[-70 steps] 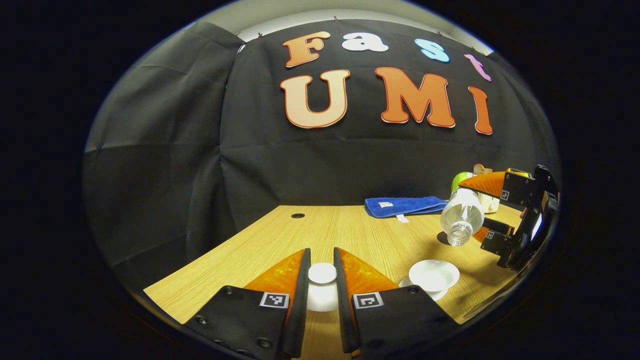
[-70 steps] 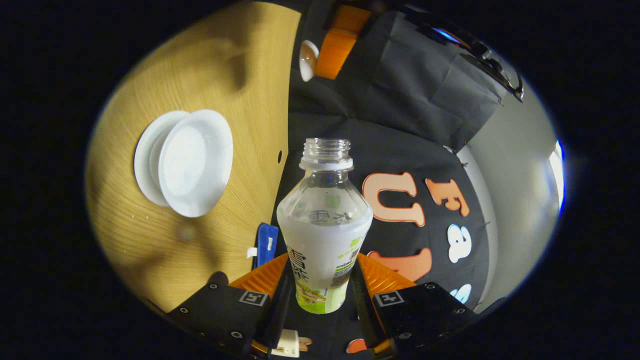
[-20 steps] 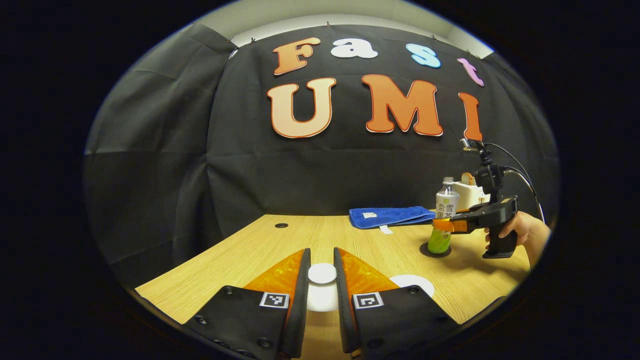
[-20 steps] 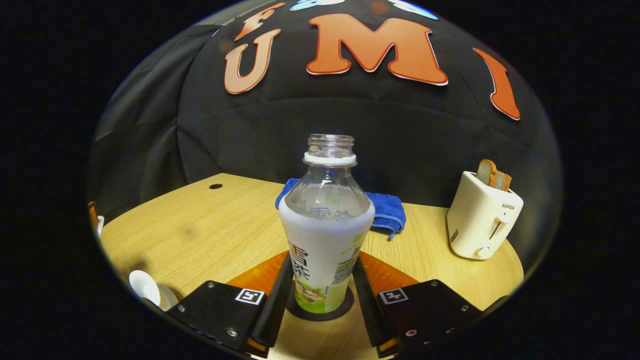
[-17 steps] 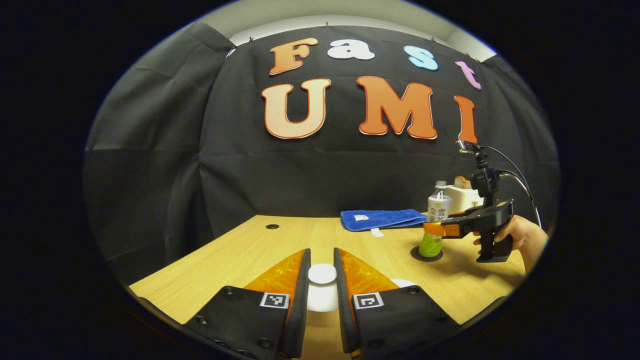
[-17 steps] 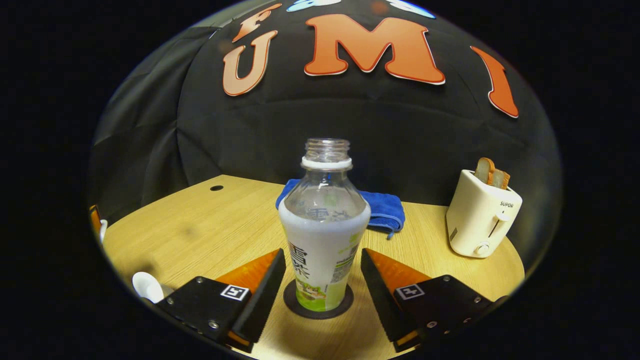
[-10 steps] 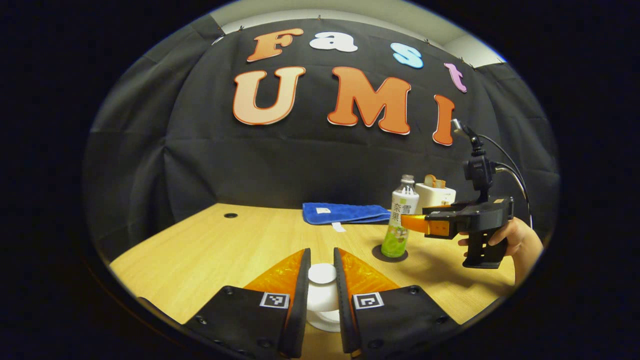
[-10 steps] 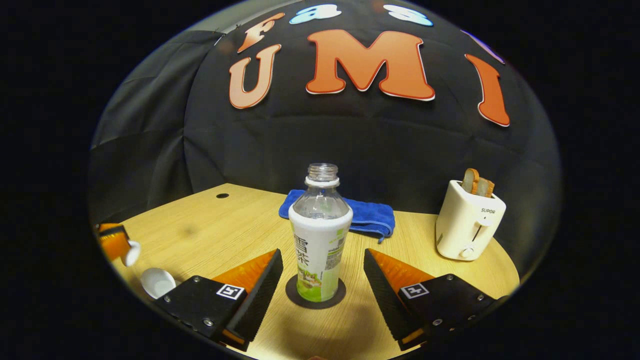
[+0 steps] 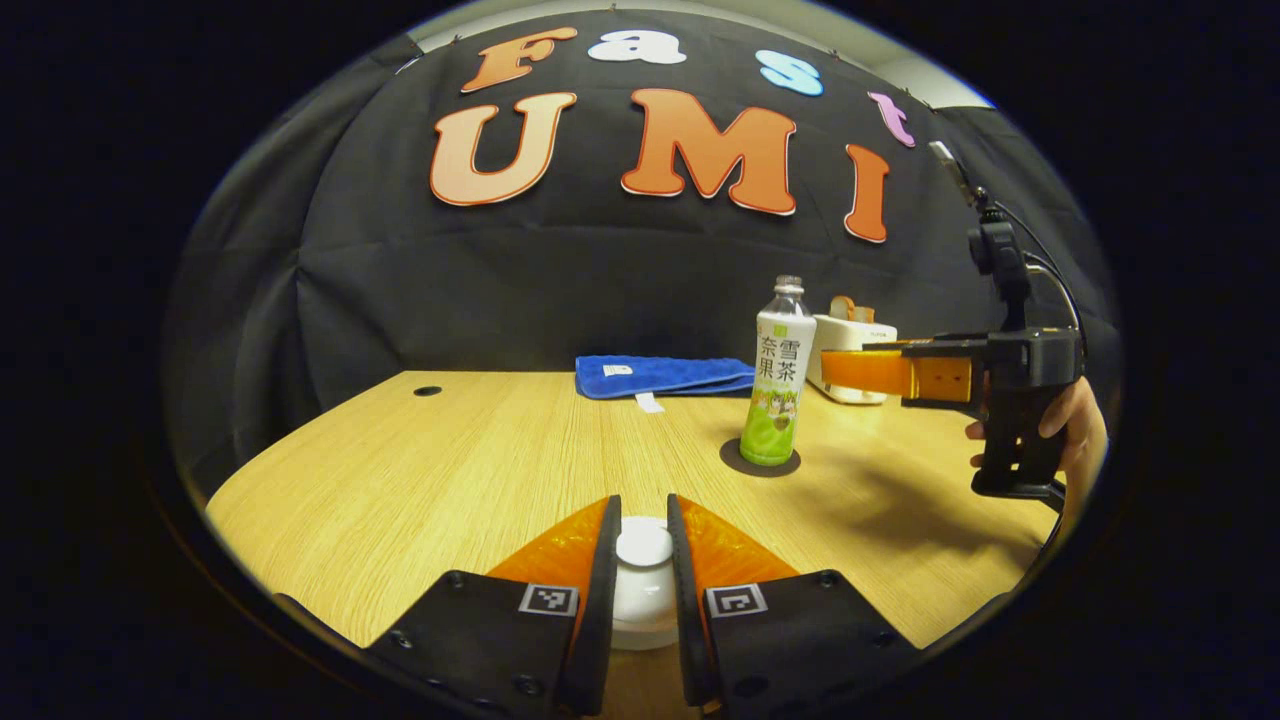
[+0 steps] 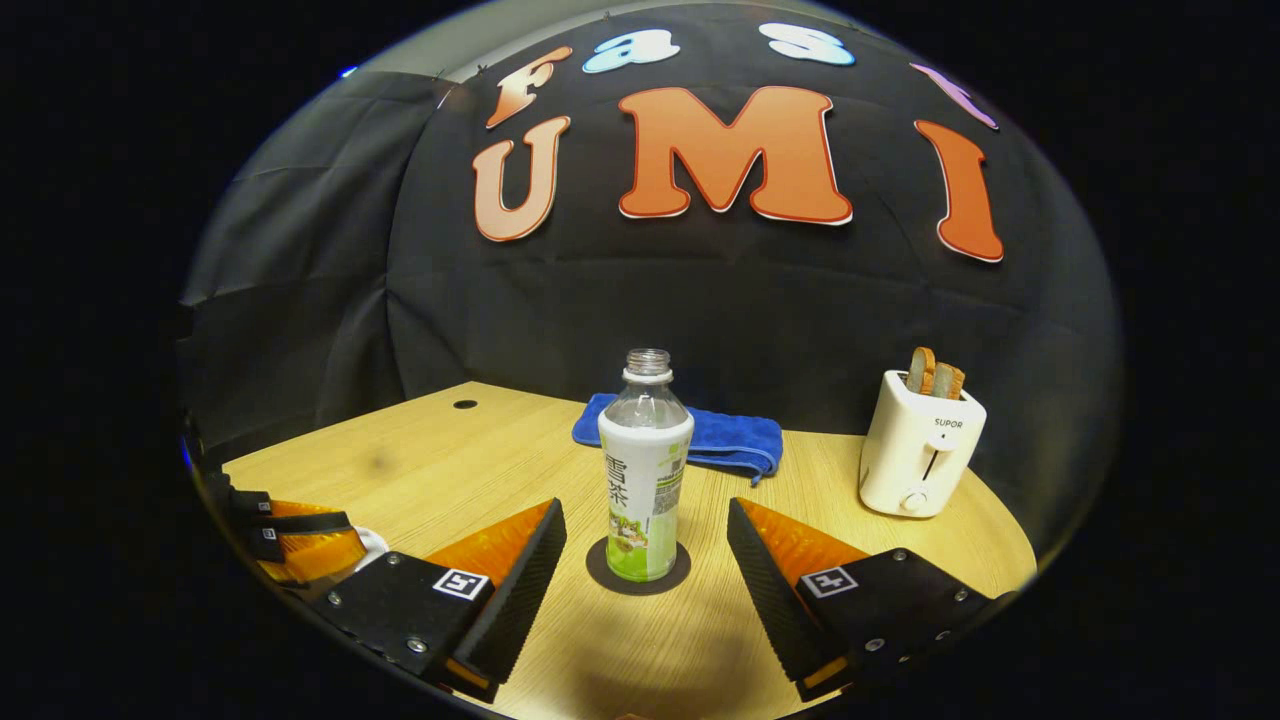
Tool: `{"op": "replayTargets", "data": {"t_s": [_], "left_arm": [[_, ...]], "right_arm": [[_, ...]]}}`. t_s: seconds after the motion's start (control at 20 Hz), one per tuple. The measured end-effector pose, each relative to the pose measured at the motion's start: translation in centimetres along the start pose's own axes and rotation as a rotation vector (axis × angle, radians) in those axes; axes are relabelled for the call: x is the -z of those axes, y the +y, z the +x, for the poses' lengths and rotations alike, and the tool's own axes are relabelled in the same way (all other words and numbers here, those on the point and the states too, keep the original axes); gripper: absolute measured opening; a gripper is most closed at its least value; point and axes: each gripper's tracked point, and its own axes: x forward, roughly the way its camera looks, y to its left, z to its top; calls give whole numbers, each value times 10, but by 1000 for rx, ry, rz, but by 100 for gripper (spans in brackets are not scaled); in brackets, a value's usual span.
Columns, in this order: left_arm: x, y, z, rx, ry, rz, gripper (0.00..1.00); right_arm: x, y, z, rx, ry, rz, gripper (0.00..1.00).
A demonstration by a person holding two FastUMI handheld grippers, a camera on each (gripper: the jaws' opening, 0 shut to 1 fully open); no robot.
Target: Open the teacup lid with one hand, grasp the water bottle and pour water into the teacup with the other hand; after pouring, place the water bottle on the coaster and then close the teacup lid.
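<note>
My left tool (image 9: 644, 545) is clenched on the white knob of the teacup lid (image 9: 644, 575), both fingers pressing its sides; the lid's lower edge is cut off by the tool, and I cannot make out the teacup beneath. My right tool (image 10: 645, 560) is released, its fingers spread wide and clear of the water bottle (image 10: 645, 470). The uncapped bottle stands upright on the dark round coaster (image 10: 638, 580) on the desk (image 10: 480, 450). Behind it lie a blue cloth (image 10: 720, 435) and a white toaster (image 10: 920, 450) with bread. At the far left edge, the left tool's orange fingers (image 10: 300, 550) show partly cut off.
</note>
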Motion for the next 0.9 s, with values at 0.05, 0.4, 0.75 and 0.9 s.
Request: {"op": "replayTargets", "data": {"t_s": [0.05, 0.4, 0.75, 0.9], "left_arm": [[0, -1, 2, 1, 9, 14, 33], [-33, 1, -10, -30, -81, 67, 63], [-120, 3, -34, -66, -225, -5, 92], [-156, 4, -43, -85, -281, 5, 92]], "right_arm": [[0, 1, -3, -3, -4, 4, 98], [-18, 3, -33, -5, -73, 3, 97], [-50, 13, -71, -8, -159, 9, 97], [-69, 15, -85, 16, -221, -18, 97]]}}
